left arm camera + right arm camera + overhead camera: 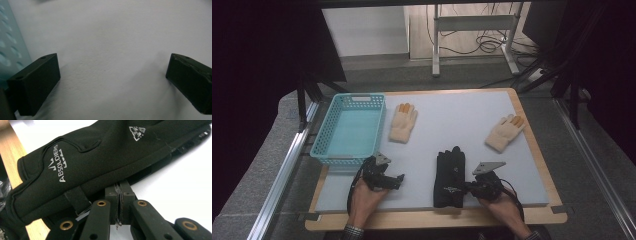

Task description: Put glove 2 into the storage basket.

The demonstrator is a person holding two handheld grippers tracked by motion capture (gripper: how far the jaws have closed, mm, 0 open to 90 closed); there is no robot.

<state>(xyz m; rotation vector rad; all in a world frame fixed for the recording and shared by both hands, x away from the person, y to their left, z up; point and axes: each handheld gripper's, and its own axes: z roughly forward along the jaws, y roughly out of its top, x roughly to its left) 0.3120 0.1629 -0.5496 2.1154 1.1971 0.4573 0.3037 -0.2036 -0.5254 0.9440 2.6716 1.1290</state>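
Note:
A black glove (449,172) printed with "ABSOLDIERS" lies flat near the front edge of the grey mat (452,107), fingers pointing away. My right gripper (465,187) comes at it from the right. In the right gripper view its jaws are pressed together at the black glove's (100,157) long side edge, my right gripper (120,186) pinching that edge by the cuff. My left gripper (397,179) hovers low over bare mat just right of the basket's front corner. Seen from the left gripper view, my left gripper (112,65) has wide-apart jaws with nothing between them.
A turquoise plastic basket (337,154) stands at the mat's left side, its wall (10,45) close beside my left jaw. One cream glove (403,122) lies at mid-back, another cream glove (504,132) at the right. The wooden table edge (432,219) runs along the front.

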